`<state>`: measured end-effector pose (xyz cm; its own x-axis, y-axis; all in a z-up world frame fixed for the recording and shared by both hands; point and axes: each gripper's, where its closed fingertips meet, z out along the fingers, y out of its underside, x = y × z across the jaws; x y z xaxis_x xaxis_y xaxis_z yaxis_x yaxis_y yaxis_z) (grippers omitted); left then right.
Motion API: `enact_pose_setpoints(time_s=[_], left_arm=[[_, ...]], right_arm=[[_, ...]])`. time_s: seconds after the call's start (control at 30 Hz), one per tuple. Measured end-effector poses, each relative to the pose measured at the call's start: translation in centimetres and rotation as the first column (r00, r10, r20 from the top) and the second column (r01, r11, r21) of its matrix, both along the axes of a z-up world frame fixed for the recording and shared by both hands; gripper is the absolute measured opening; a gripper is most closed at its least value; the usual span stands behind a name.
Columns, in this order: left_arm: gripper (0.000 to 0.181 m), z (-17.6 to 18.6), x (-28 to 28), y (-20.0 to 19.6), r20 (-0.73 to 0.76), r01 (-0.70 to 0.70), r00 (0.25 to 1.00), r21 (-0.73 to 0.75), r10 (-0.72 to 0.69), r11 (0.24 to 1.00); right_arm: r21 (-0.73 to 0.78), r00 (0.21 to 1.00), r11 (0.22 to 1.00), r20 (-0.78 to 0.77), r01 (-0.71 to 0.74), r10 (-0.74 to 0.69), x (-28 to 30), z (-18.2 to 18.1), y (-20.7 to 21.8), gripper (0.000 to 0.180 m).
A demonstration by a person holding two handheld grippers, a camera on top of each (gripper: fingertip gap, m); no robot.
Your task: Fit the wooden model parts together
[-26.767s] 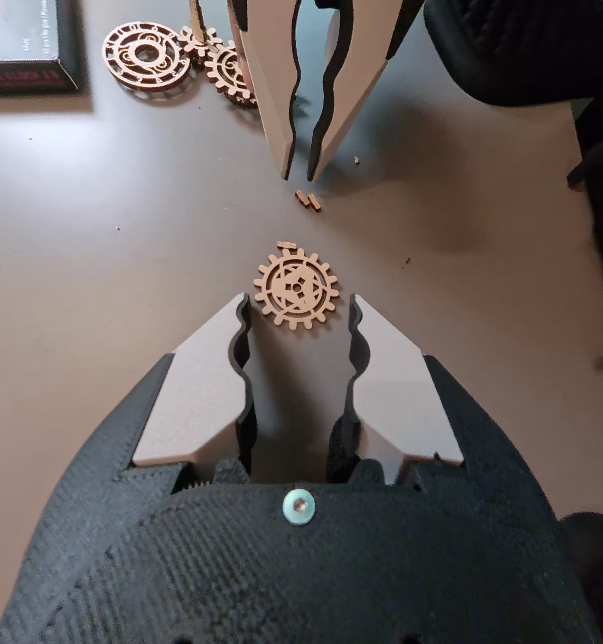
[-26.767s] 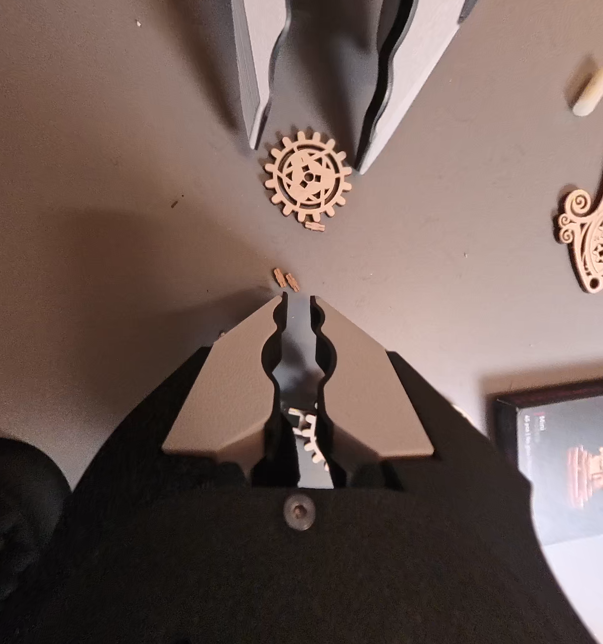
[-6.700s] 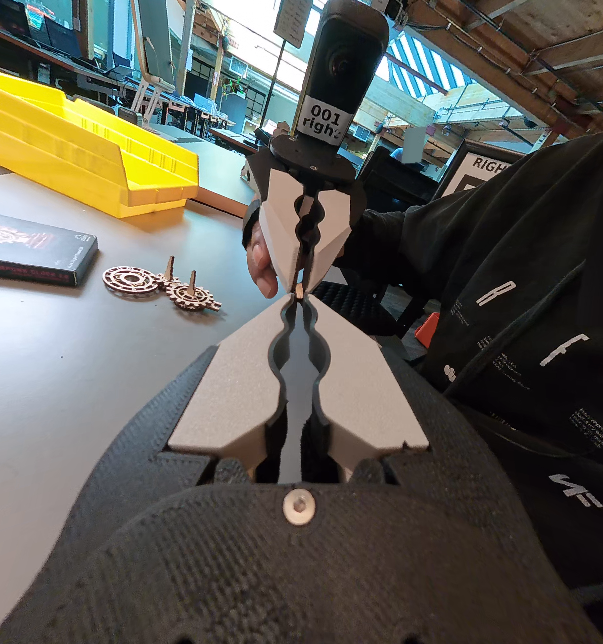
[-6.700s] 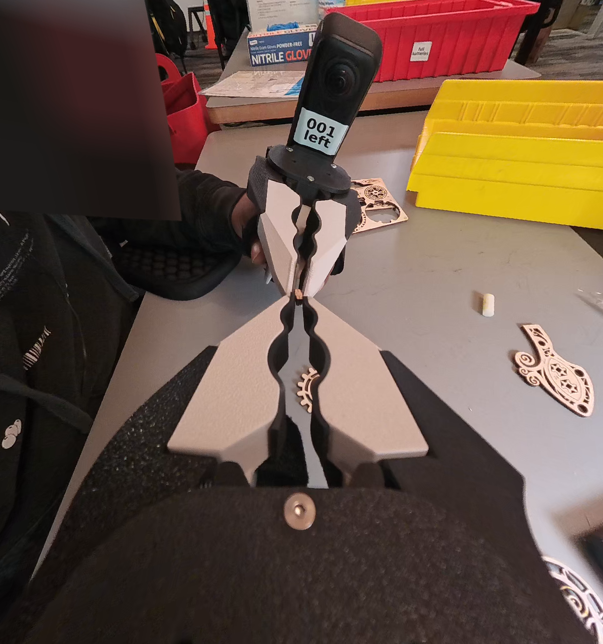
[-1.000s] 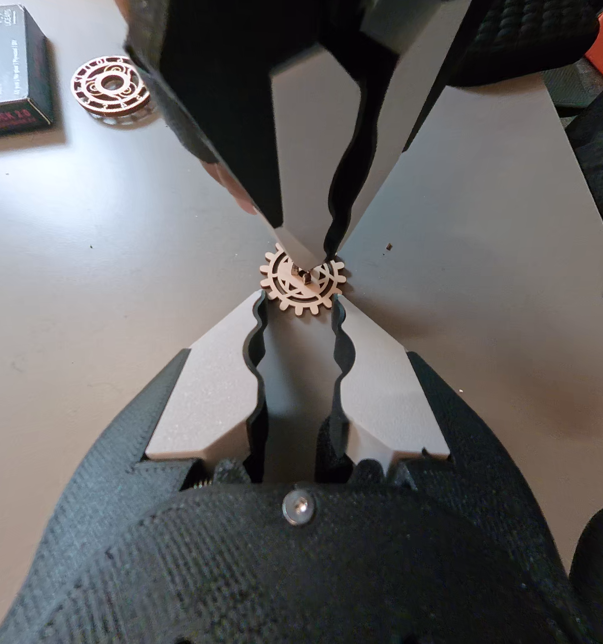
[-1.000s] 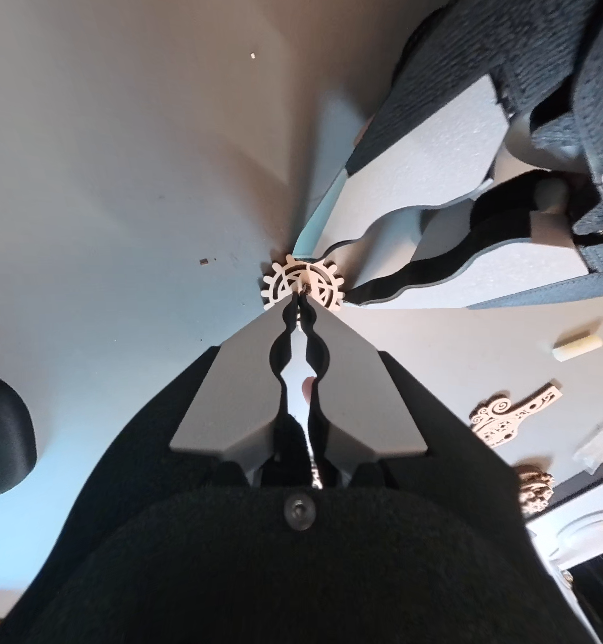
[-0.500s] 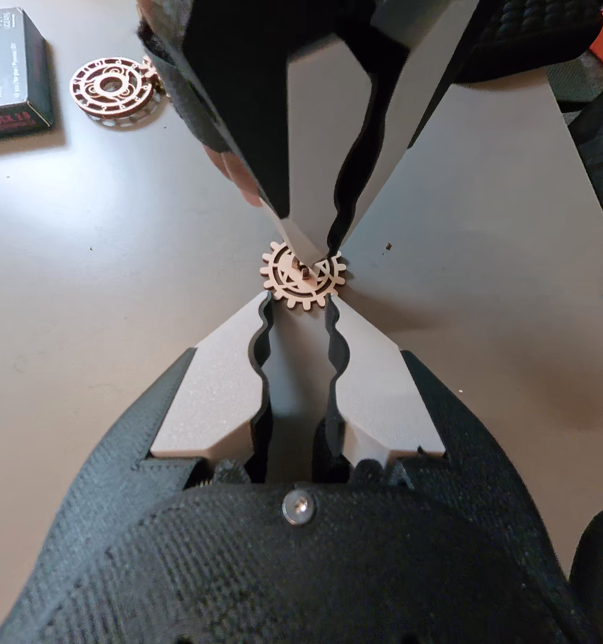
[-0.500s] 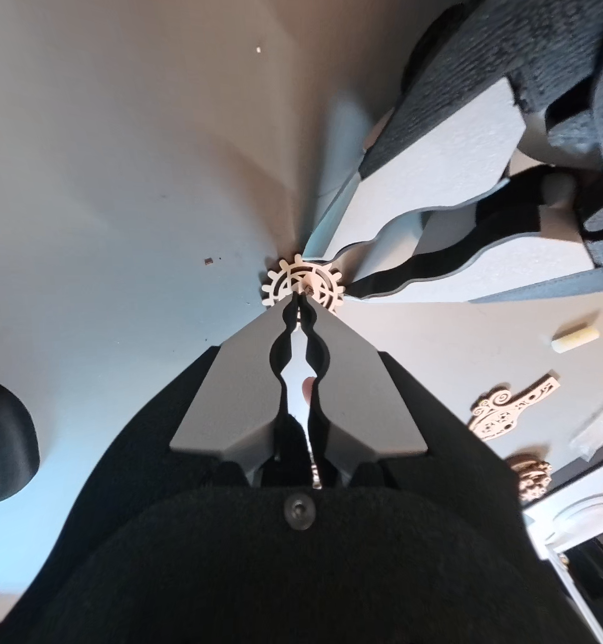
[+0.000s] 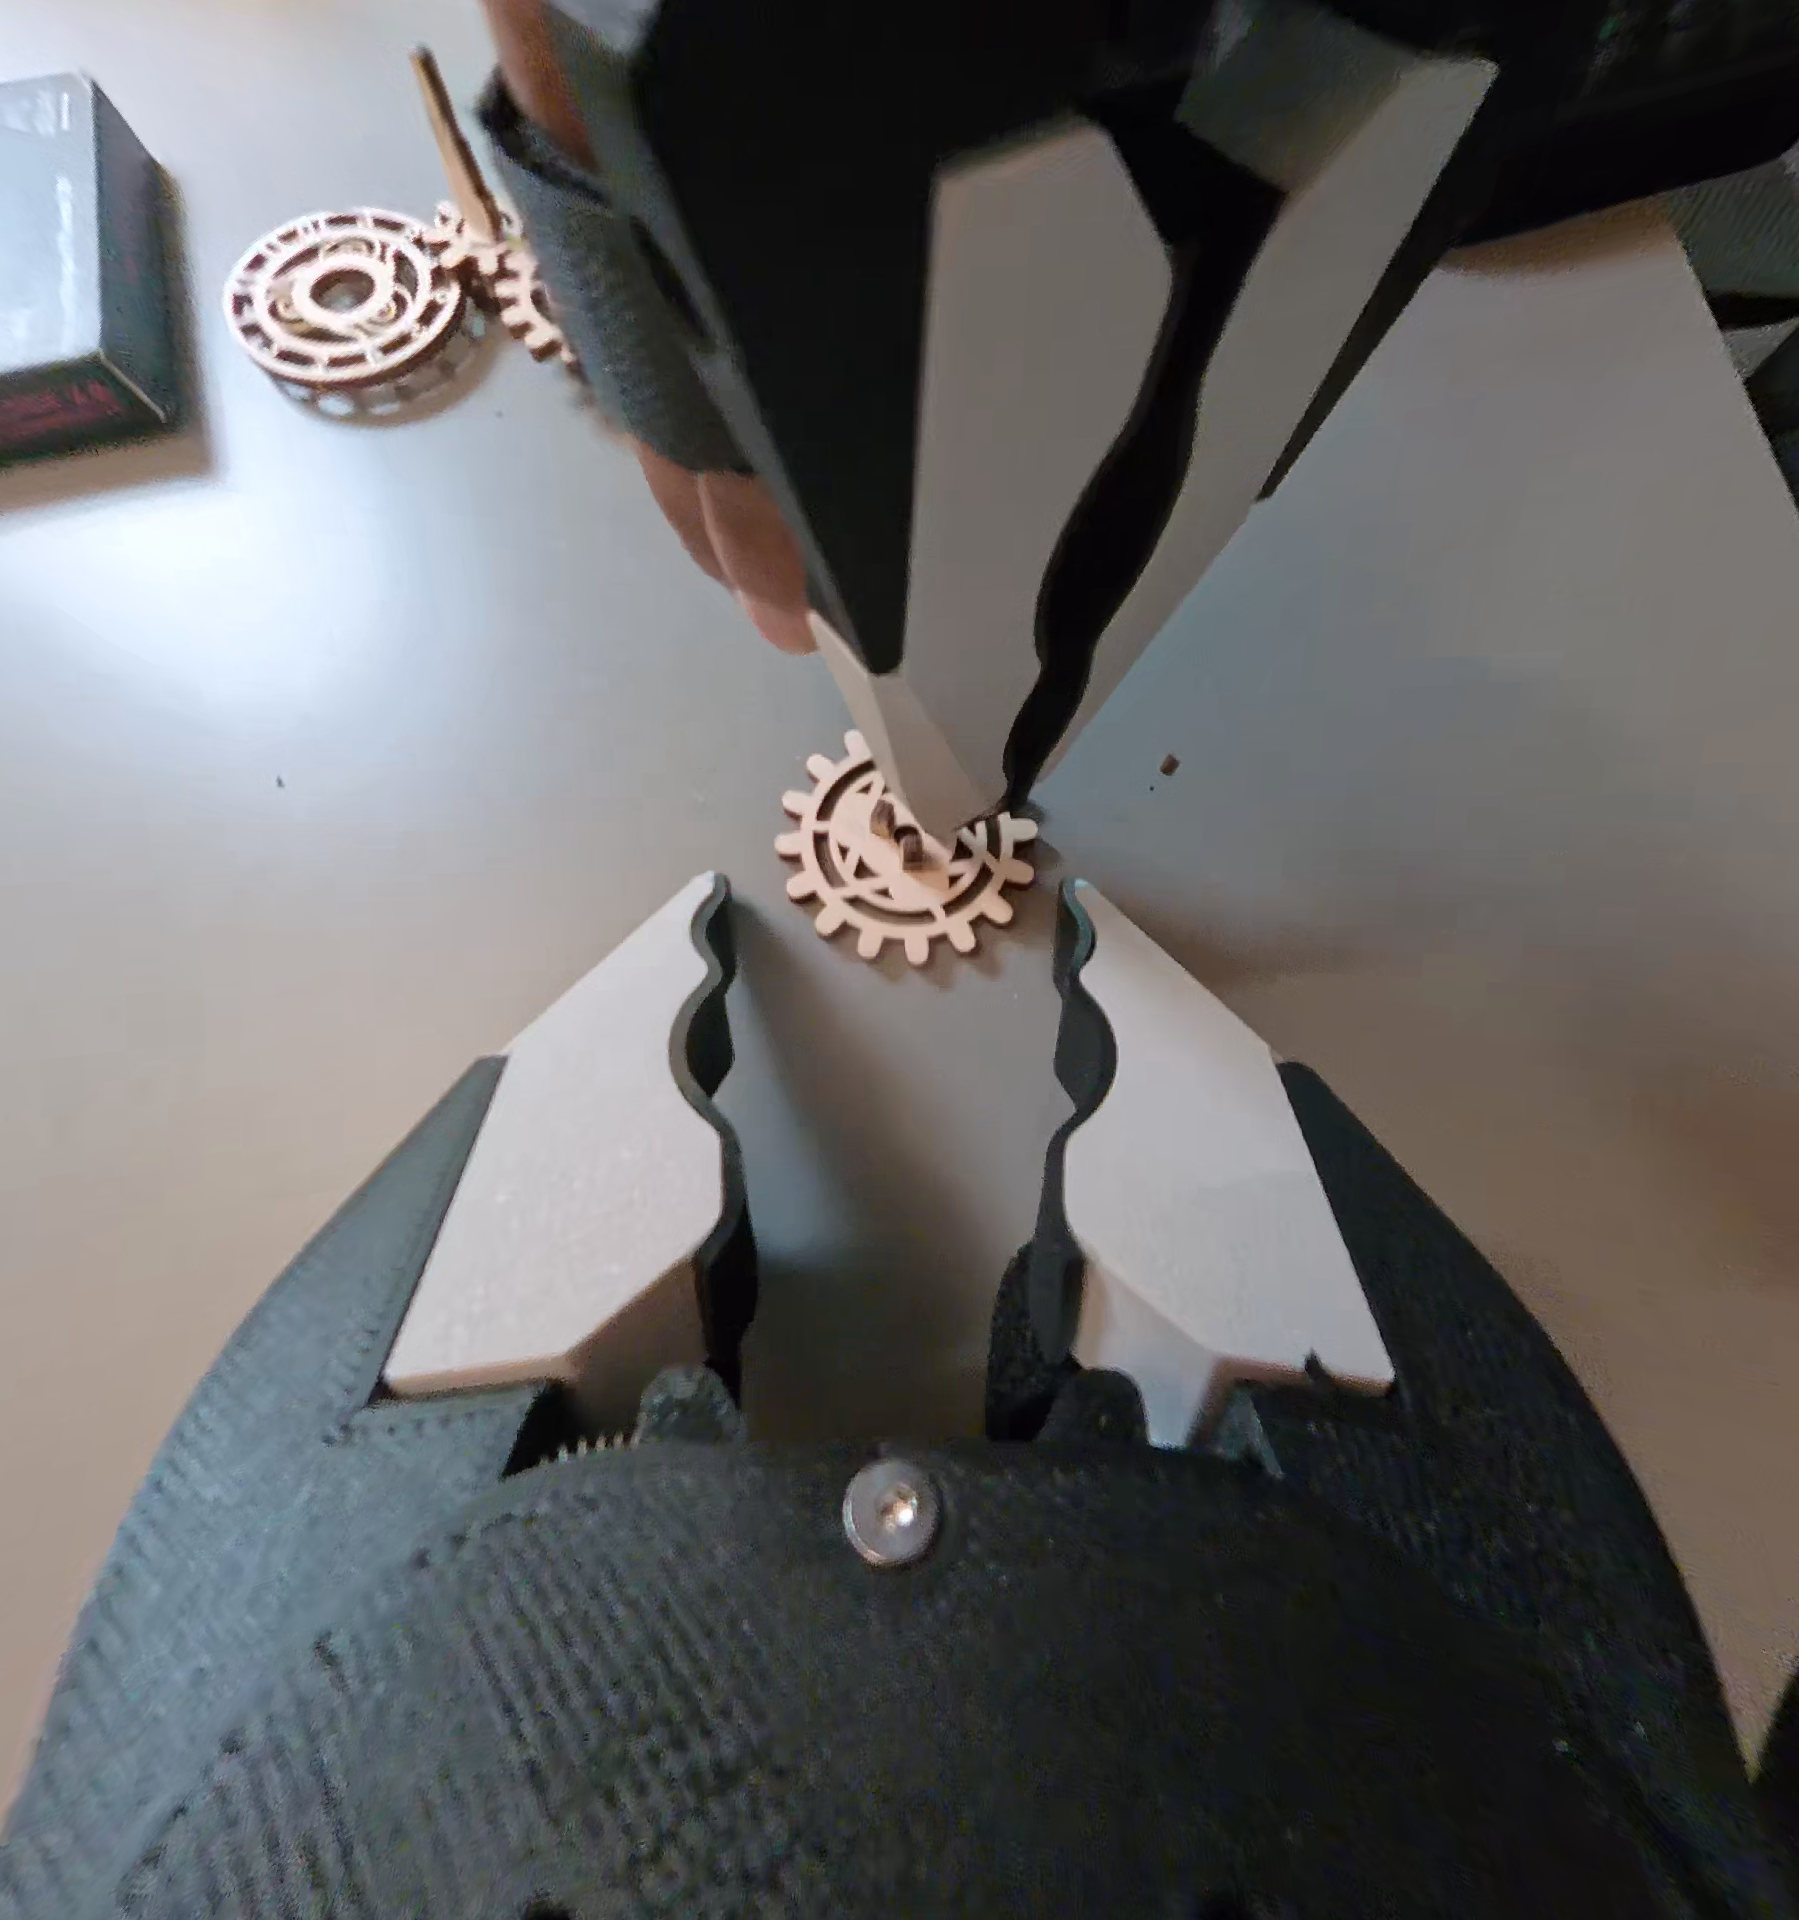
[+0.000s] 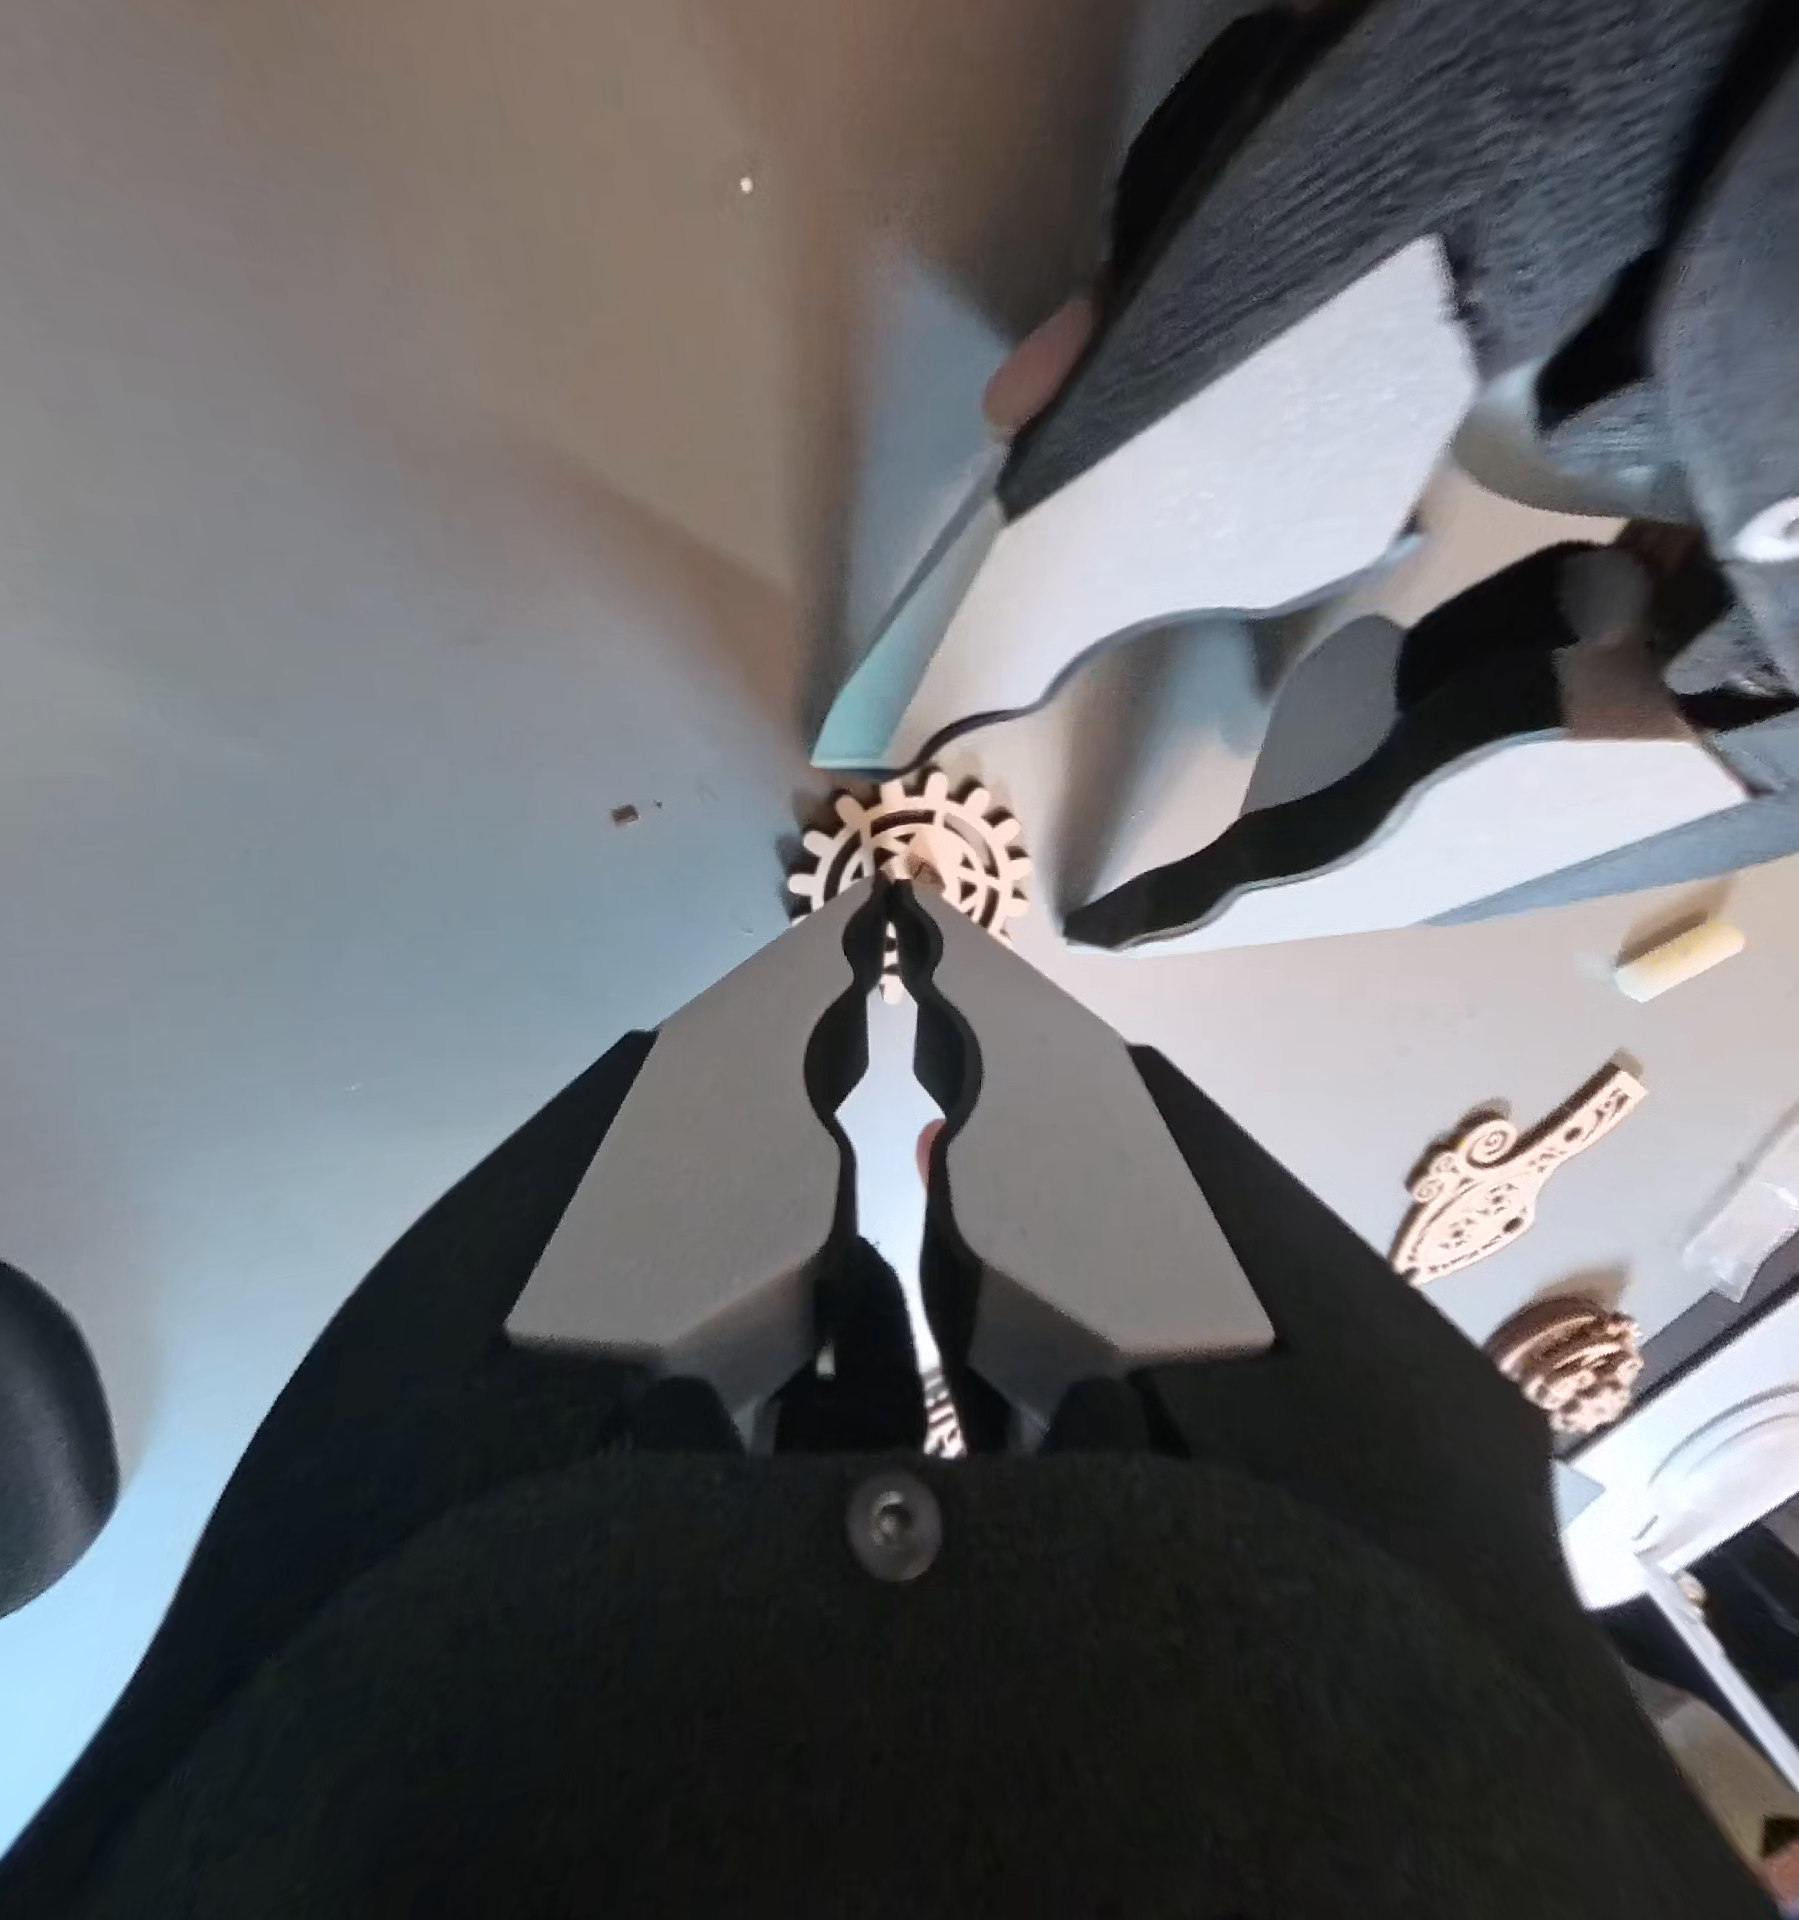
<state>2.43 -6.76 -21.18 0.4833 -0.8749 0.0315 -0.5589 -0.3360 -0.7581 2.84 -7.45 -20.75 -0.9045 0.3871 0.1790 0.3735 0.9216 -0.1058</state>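
Observation:
A pale wooden gear (image 9: 910,883) lies flat on the grey table (image 9: 355,935); it also shows in the right wrist view (image 10: 916,831). My left gripper (image 9: 893,896) is open, its fingertips on the table just short of the gear, one to each side, not touching it. My right gripper (image 10: 890,896) is shut on a small wooden peg (image 9: 900,831) and holds it at the gear's centre hole. It comes down from above in the left wrist view (image 9: 978,800). The peg's lower end is hidden.
A black box (image 9: 43,281) and an assembled gear set (image 9: 355,301) with an upright post lie at the far left. An ornate wooden piece (image 10: 1518,1184), a white cylinder (image 10: 1684,951), a brown gear stack (image 10: 1570,1361) and a black cushion (image 10: 1,1423) are nearby. Only a small space, under 4 cm, lies between the two pairs of fingers.
My left gripper has opened wider and its tips have drawn back from the gear's sides. The right gripper stays shut at the gear's centre.

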Motion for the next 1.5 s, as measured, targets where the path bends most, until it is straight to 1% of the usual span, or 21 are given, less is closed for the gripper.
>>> enact_pose_setpoints(time_s=[0.1,0.13,0.17,0.23,0.3,0.37,0.43,0.57,0.7,0.77,0.83,0.87,0.97,1.03,1.1,1.17,1.23,1.3,1.37,1.43,1.5], left_arm=[[0.058,0.0,0.6,0.1,-0.003,0.009,1.000,0.004,-0.009,1.000],[0.055,0.0,0.6,0.0,-0.002,0.014,1.000,0.004,-0.014,1.000],[0.047,0.0,0.7,-0.1,-0.001,0.022,1.000,0.005,-0.022,1.000],[0.047,0.0,0.7,-0.1,0.000,0.021,1.000,0.005,-0.021,1.000],[0.047,0.0,0.6,0.0,0.004,0.013,1.000,-0.002,-0.013,1.000],[0.047,0.1,0.6,0.0,0.025,0.006,1.000,-0.025,-0.005,1.000],[0.046,0.4,0.5,0.0,0.067,-0.006,0.998,-0.068,0.011,0.998],[0.047,1.8,0.6,-0.3,0.201,-0.015,0.978,-0.158,0.048,0.987],[0.047,3.7,0.6,-0.4,0.343,-0.018,0.933,-0.248,0.105,0.969],[0.047,4.4,0.6,-0.5,0.394,-0.011,0.910,-0.287,0.128,0.958],[0.047,4.6,0.6,-0.7,0.417,-0.006,0.897,-0.313,0.143,0.950],[0.047,4.7,0.6,-0.7,0.432,-0.009,0.888,-0.322,0.155,0.947],[0.047,5.7,0.6,-0.8,0.504,0.011,0.847,-0.330,0.166,0.944],[0.050,6.9,0.5,-1.1,0.551,0.025,0.823,-0.278,0.138,0.960],[0.051,7.8,0.3,-1.2,0.557,0.005,0.823,-0.204,0.112,0.979],[0.046,8.8,0.1,-0.9,0.537,-0.045,0.839,-0.095,0.090,0.994],[0.038,9.9,0.4,-0.9,0.519,-0.066,0.853,-0.004,0.059,0.998],[0.029,10.6,0.8,-0.9,0.464,-0.095,0.885,0.115,0.031,0.989],[0.013,11.5,1.3,-1.4,0.423,-0.086,0.906,0.213,-0.012,0.973],[0.009,11.7,1.3,-1.4,0.386,-0.102,0.922,0.268,-0.010,0.958],[0.001,11.5,1.1,-1.3,0.351,-0.110,0.936,0.301,-0.003,0.947]], right_arm=[[-0.041,0.995,0.997,-0.076,0.063,-0.066,-0.3,0.4,0.1,0.000],[-0.057,0.991,0.995,-0.102,0.080,-0.086,-0.4,0.7,0.2,0.000],[-0.075,0.987,0.992,-0.122,0.100,-0.109,-0.3,1.2,0.3,0.000],[-0.139,0.972,0.978,-0.159,0.153,-0.174,-0.2,2.2,0.4,0.002],[-0.185,0.954,0.964,-0.199,0.189,-0.226,0.2,2.9,0.5,0.010],[-0.191,0.936,0.961,-0.252,0.199,-0.244,0.9,2.7,0.7,0.021],[-0.200,0.914,0.962,-0.325,0.184,-0.242,1.2,2.1,0.4,0.029],[-0.236,0.845,0.960,-0.472,0.152,-0.250,0.7,2.1,-0.2,0.039],[-0.184,0.788,0.980,-0.590,0.080,-0.175,-0.1,2.9,-0.8,0.038],[-0.142,0.749,0.989,-0.650,0.048,-0.130,-0.6,3.4,-0.9,0.032],[-0.104,0.721,0.993,-0.684,0.053,-0.110,-0.9,3.7,-0.5,0.019],[-0.096,0.711,0.994,-0.695,0.054,-0.106,-1.0,3.8,-0.3,0.018],[-0.184,0.665,0.981,-0.726,0.059,-0.176,-1.1,4.8,-0.4,0.015],[-0.274,0.615,0.959,-0.745,0.071,-0.258,-1.1,6.2,-0.2,0.013],[-0.364,0.549,0.929,-0.764,0.064,-0.337,-1.0,8.1,0.3,0.012],[-0.451,0.516,0.892,-0.758,0.026,-0.399,-0.7,9.6,0.0,0.010],[-0.499,0.479,0.867,-0.764,-0.013,-0.433,-0.5,10.7,-0.3,0.010],[-0.535,0.463,0.844,-0.761,-0.050,-0.455,-0.5,11.4,-0.7,0.010],[-0.573,0.453,0.816,-0.750,-0.081,-0.482,-0.4,11.9,-0.9,0.010],[-0.609,0.448,0.787,-0.732,-0.096,-0.512,-0.4,12.1,-0.8,0.011],[-0.639,0.450,0.762,-0.713,-0.103,-0.537,-0.4,12.1,-0.5,0.012]])
